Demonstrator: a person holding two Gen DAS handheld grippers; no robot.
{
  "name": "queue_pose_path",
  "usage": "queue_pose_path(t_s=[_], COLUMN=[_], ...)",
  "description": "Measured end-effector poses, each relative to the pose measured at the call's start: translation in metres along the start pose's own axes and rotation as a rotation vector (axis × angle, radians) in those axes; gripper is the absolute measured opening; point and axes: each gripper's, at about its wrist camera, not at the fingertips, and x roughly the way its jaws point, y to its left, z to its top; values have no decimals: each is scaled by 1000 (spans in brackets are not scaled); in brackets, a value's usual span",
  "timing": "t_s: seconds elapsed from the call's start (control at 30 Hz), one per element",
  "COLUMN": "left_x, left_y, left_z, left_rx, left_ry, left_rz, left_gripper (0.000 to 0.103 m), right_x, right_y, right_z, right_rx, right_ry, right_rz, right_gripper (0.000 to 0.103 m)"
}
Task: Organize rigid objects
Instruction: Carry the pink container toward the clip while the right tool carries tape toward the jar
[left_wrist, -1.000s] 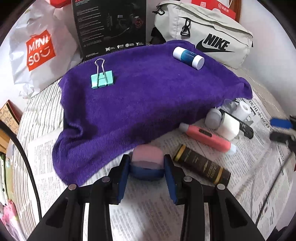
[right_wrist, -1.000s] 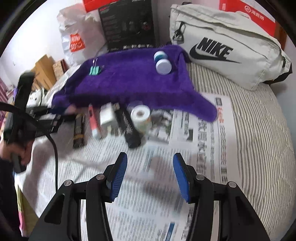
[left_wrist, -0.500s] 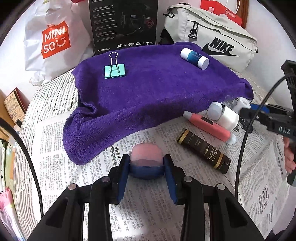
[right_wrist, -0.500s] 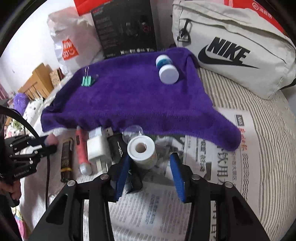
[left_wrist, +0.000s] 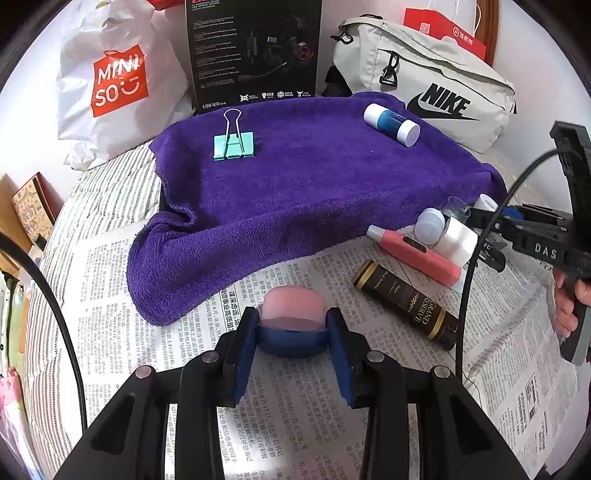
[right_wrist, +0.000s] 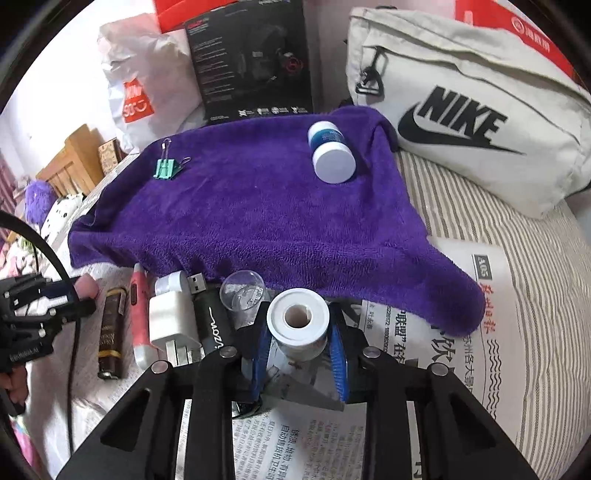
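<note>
My left gripper (left_wrist: 291, 332) is shut on a pink-and-blue capsule (left_wrist: 292, 308) and holds it above the newspaper, just in front of the purple towel (left_wrist: 314, 192). On the towel lie a green binder clip (left_wrist: 233, 146) and a blue bottle with white caps (left_wrist: 391, 119). My right gripper (right_wrist: 300, 332) has its jaws around a white tape roll (right_wrist: 298, 320); I cannot tell whether the pads press it. Beside the roll lie a clear cup (right_wrist: 242, 290), a black USB stick (right_wrist: 210, 314), a white charger (right_wrist: 171, 314), a pink pen (right_wrist: 138, 314) and a dark tube (right_wrist: 110, 332).
A Nike bag (left_wrist: 424, 81), a black box (left_wrist: 255, 51) and a Miniso bag (left_wrist: 118, 77) stand behind the towel. Newspaper (left_wrist: 295, 424) covers the striped bed in front. Cables hang at the left and right edges.
My right gripper has moved forward and its jaws have come around the white tape roll. My left gripper has drawn back from the towel with the capsule in it.
</note>
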Motion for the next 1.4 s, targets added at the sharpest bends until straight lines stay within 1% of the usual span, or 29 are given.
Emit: queue_pose_path(t_s=[0.2, 0.23, 0.37, 0.5, 0.63, 1.23, 1.33, 1.4], left_x=[-2, -2, -2, -2, -2, -2, -2, -2], left_y=[-2, -3, -4, -1, -3, -4, -4, -4], left_z=[-9, -9, -9, -9, -9, -10, -9, -9], left_rx=[-5, -2, 4, -14, -5, -13, -12, -16], left_ry=[-75, -78, -79, -77, -76, -75, -76, -78], left_rz=[22, 27, 36, 11, 19, 10, 14, 17], left_gripper=[36, 37, 37, 37, 38, 38, 38, 35], right_x=[0, 1, 1, 2, 1, 1, 1, 1], right_y=[2, 3, 6, 5, 5, 6, 6, 6], right_z=[-1, -1, -2, -2, -2, -2, -2, -2], right_rx=[-10, -16, -35, -27, -30, -39, -39, -44], right_ry=[-6, -5, -3, -4, -4, -6, -6, -6], right_rz=[-13, -17, -35, -27, -31, -42, -42, -47], right_gripper=[29, 30, 31, 32, 31, 30, 30, 30])
